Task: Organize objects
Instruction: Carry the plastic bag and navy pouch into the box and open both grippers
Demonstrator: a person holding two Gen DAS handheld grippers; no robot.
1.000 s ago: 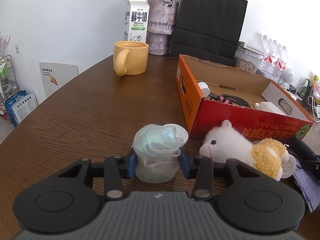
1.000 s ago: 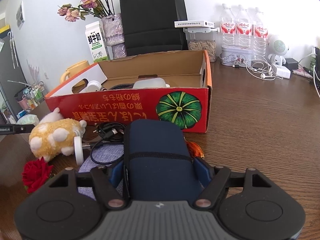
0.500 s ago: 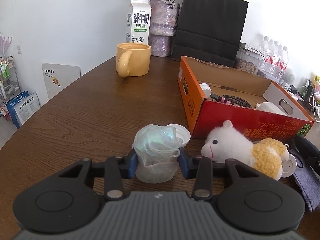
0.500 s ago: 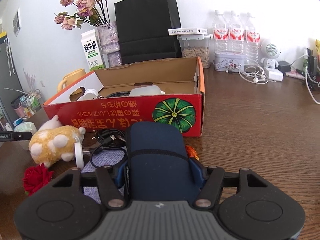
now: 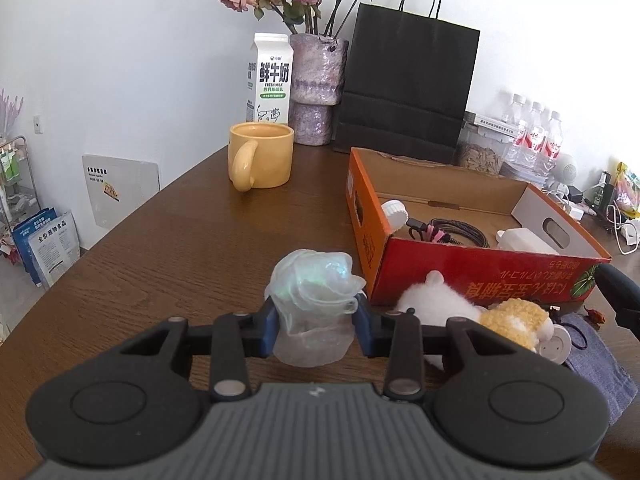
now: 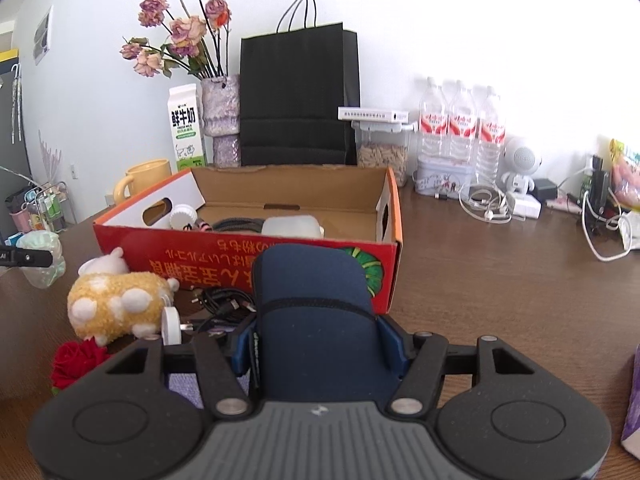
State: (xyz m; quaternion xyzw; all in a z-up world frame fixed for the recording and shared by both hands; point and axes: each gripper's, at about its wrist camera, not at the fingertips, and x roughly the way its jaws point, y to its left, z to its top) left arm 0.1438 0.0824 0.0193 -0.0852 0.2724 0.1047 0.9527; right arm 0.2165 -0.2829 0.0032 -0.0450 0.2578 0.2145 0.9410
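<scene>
Two grips: crinkly translucent cup [image 5: 314, 312], padded navy case [image 6: 314, 320].

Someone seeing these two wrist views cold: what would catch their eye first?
Probably the red cardboard box in the middle of the wooden table, open on top with cables and white items inside. Next, what each gripper grips: the left gripper is clamped on a crumpled clear plastic cup, the right gripper on a dark blue pouch. A white and yellow plush toy lies in front of the box.
</scene>
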